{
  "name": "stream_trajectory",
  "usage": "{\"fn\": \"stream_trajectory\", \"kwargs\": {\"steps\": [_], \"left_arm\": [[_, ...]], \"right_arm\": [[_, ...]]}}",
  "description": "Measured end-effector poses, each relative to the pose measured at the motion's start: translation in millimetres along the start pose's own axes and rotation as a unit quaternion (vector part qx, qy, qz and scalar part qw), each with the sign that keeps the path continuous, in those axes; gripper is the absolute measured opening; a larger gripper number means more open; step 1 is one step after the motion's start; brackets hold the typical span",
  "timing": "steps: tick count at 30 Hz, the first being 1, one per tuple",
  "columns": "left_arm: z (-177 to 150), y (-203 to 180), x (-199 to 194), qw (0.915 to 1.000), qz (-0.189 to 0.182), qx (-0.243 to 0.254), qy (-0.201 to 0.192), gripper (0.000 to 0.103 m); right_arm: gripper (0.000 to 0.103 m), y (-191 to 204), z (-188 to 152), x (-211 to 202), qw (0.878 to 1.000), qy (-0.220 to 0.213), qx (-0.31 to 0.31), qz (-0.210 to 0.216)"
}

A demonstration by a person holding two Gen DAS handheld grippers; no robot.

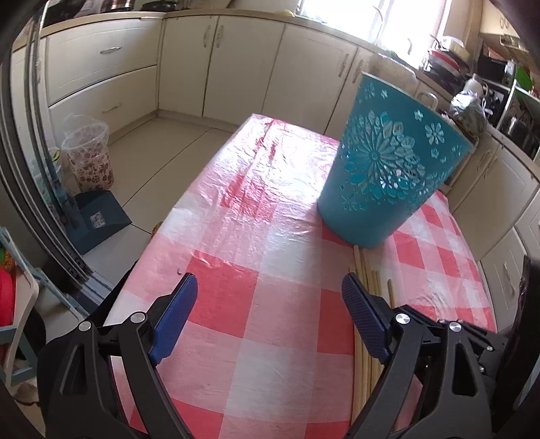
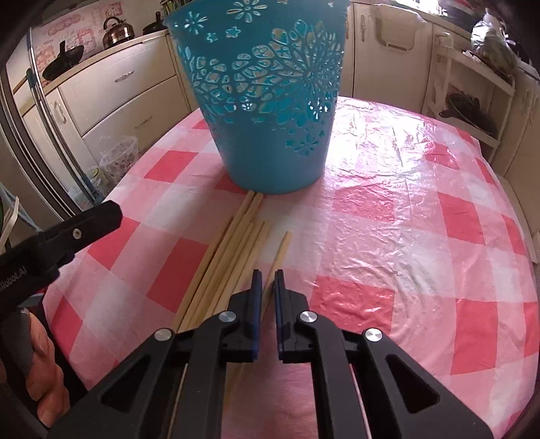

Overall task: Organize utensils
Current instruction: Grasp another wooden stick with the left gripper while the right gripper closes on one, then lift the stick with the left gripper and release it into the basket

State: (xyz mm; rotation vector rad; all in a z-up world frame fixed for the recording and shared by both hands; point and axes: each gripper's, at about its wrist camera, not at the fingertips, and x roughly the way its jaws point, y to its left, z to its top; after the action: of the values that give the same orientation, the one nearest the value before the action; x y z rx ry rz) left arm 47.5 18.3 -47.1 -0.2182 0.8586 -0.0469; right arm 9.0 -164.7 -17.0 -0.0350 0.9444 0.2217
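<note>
A teal plastic basket [image 2: 270, 101] with flower cut-outs stands upright on the red-and-white checked tablecloth [image 2: 405, 209]. Several pale wooden chopsticks [image 2: 233, 246] lie bundled just in front of it, their tips near its base. One chopstick [image 2: 281, 248] lies slightly apart to the right, and my right gripper [image 2: 268, 275] is shut on it low over the cloth. My left gripper [image 1: 270, 280] hangs open and holds nothing above the cloth, with the chopsticks [image 1: 366, 270] under its right finger and the basket [image 1: 388, 162] ahead to the right. One of its fingers [image 2: 101, 216] shows at the left of the right wrist view.
Cream kitchen cabinets [image 1: 236, 67] ring the table. A clear patterned jar [image 1: 89, 155] and a dark blue box [image 1: 98, 219] sit on the floor to the left. A kettle [image 2: 116, 32] is on the counter. A person's hand [image 2: 40, 375] shows at lower left.
</note>
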Motion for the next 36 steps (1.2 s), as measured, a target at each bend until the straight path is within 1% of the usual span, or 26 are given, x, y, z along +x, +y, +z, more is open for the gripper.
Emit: {"fn": "stream_trajectory", "kwargs": {"steps": [4, 8, 14, 19, 22, 23, 24, 25, 27, 28, 30, 31, 32, 35, 36], "left_arm": [[-1, -20, 16, 0.9983, 0.017, 0.047, 0.029, 0.083], [0, -38, 29, 0.9956, 0.031, 0.077, 0.043, 0.083], [-1, -58, 44, 0.9915, 0.046, 0.106, 0.059, 0.083], [-1, -65, 50, 0.9884, 0.065, 0.121, 0.066, 0.083], [0, -68, 50, 0.9879, 0.066, 0.122, 0.069, 0.078], [0, -69, 50, 0.9877, 0.064, 0.125, 0.070, 0.072], [0, -72, 49, 0.9873, 0.060, 0.129, 0.070, 0.064], [1, -76, 49, 0.9868, 0.054, 0.135, 0.071, 0.059], [0, -82, 50, 0.9856, 0.039, 0.146, 0.075, 0.038], [0, -85, 50, 0.9848, 0.036, 0.152, 0.077, 0.034], [1, -90, 51, 0.9835, 0.023, 0.158, 0.085, 0.018], [1, -91, 51, 0.9832, 0.017, 0.159, 0.088, 0.013], [2, -91, 51, 0.9831, 0.008, 0.157, 0.094, 0.006], [7, -83, 47, 0.9846, -0.024, 0.131, 0.114, 0.005], [9, -79, 45, 0.9856, -0.028, 0.124, 0.112, 0.005]], "right_arm": [[0.006, -20, -1, -3, 1.000, 0.003, -0.003, -0.004], [0.006, -41, -5, -6, 1.000, -0.002, 0.013, 0.002], [0.005, -52, -7, -6, 0.999, -0.009, 0.037, 0.027], [0.005, -60, -5, -6, 0.998, -0.007, 0.049, 0.046], [0.005, -62, -4, -6, 0.998, -0.005, 0.048, 0.051], [0.005, -62, -4, -6, 0.998, -0.004, 0.046, 0.051], [0.005, -61, -4, -5, 0.998, -0.004, 0.045, 0.050], [0.005, -60, -4, -6, 0.998, -0.003, 0.044, 0.050], [0.005, -62, -3, -6, 0.998, -0.001, 0.045, 0.051], [0.005, -63, -3, -5, 0.998, -0.001, 0.046, 0.051], [0.005, -65, -2, -5, 0.997, 0.000, 0.049, 0.053], [0.005, -66, -2, -5, 0.997, 0.000, 0.050, 0.055], [0.005, -67, -2, -5, 0.997, -0.001, 0.052, 0.057], [0.005, -69, -2, -4, 0.996, -0.003, 0.058, 0.062], [0.005, -70, -2, -5, 0.996, -0.003, 0.060, 0.064]]}}
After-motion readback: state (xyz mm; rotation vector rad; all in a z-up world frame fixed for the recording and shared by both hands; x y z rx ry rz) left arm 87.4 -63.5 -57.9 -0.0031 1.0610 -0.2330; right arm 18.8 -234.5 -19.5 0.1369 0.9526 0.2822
